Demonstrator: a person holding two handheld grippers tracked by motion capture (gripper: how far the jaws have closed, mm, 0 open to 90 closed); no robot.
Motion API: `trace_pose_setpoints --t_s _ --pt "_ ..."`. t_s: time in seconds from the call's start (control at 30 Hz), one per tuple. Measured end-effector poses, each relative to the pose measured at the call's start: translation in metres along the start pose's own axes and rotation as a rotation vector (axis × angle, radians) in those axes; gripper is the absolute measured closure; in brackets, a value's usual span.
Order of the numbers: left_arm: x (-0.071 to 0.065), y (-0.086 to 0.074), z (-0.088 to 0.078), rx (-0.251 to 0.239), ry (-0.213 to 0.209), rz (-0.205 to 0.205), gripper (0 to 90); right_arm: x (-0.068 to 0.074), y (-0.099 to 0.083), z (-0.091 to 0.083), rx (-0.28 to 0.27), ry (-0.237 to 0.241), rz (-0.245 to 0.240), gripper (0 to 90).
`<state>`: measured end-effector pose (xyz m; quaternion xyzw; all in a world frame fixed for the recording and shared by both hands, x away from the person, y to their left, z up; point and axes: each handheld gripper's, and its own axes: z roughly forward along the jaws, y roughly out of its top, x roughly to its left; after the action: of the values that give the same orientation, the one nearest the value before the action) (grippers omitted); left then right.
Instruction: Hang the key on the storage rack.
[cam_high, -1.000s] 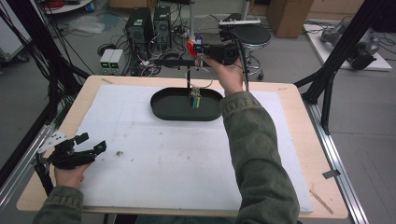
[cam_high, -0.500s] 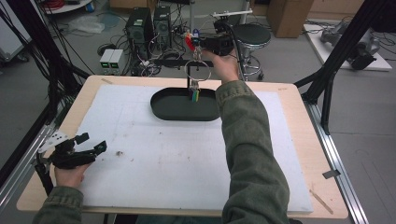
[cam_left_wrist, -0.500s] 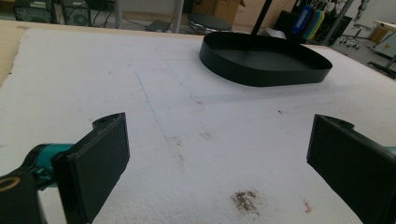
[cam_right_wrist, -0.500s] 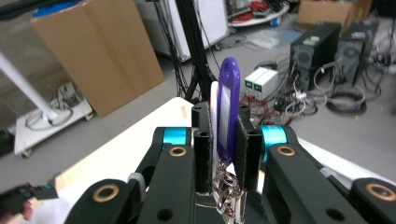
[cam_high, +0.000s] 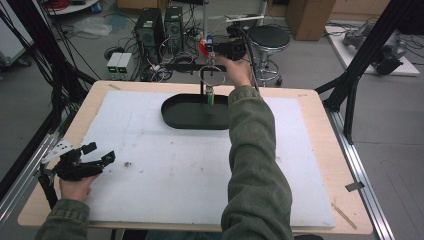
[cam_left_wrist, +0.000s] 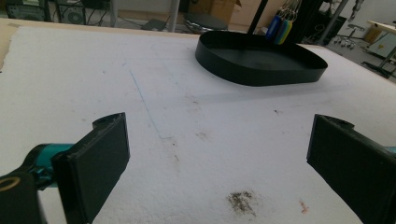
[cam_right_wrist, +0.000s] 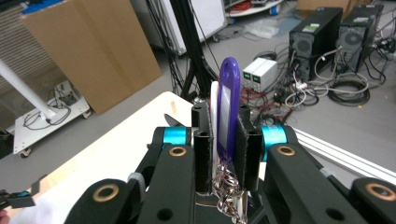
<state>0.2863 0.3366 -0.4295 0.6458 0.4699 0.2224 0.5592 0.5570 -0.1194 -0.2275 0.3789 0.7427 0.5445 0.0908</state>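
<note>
Broadly, a wooden table (cam_high: 320, 107) carries a large white foam sheet (cam_high: 175, 165) that covers most of its top, marked here and there with faint smudges. Toward the far middle of the sheet sits a black oval tray (cam_high: 192, 112), shallow-walled and seemingly bare inside in the left gripper view, where it lies far and to the right (cam_left_wrist: 261, 63). At the tray's far edge a thin black stand (cam_high: 206, 75) rises, and from it hang a metal ring and a few coloured key tags (cam_high: 210, 99), which show as blue and yellow-green tags (cam_left_wrist: 280, 30) just over the tray's far rim. The person's right arm, in an olive sleeve (cam_high: 252, 165), reaches across the table to the far side, above and beyond the stand. There the right gripper (cam_high: 212, 47) is closed tight on a purple key tag (cam_right_wrist: 229, 109), which stands upright between the pads beside a white tag (cam_right_wrist: 214, 116), with a tangle of metal chain and rings (cam_right_wrist: 229, 191) hanging just below the jaws. Near the left edge of the table, well apart from the tray, the left gripper (cam_high: 97, 155) rests low over the sheet in the person's left hand (cam_high: 75, 187); its jaws are spread wide with nothing between them, only bare foam.
</note>
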Motion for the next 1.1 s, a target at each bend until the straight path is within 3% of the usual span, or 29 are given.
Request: trace_pose_setpoints --t_s 0.27,0.5,0.57,0.77,0.93,1.1 --pt "0.001 0.0 0.0 0.003 0.002 0.0 6.3 -0.007 -0.001 0.005 -0.006 0.022 0.001 80.4" --pt "0.0 0.0 -0.001 0.002 0.001 0.002 6.3 -0.012 -0.006 0.006 0.018 -0.023 0.015 79.8" --pt "0.0 0.0 -0.001 0.001 0.002 0.001 6.3 -0.013 -0.008 0.006 0.021 -0.057 0.03 79.7" --pt "0.0 0.0 -0.001 0.004 0.003 0.001 6.3 -0.016 -0.015 0.006 0.02 -0.064 0.059 76.6" --pt "0.0 0.0 0.0 0.004 0.001 0.007 6.3 -0.011 -0.013 -0.006 -0.04 -0.059 0.034 61.6" --pt "-0.002 0.0 0.0 0.001 -0.004 0.009 6.3 -0.007 -0.012 -0.019 -0.044 -0.085 0.007 44.4"
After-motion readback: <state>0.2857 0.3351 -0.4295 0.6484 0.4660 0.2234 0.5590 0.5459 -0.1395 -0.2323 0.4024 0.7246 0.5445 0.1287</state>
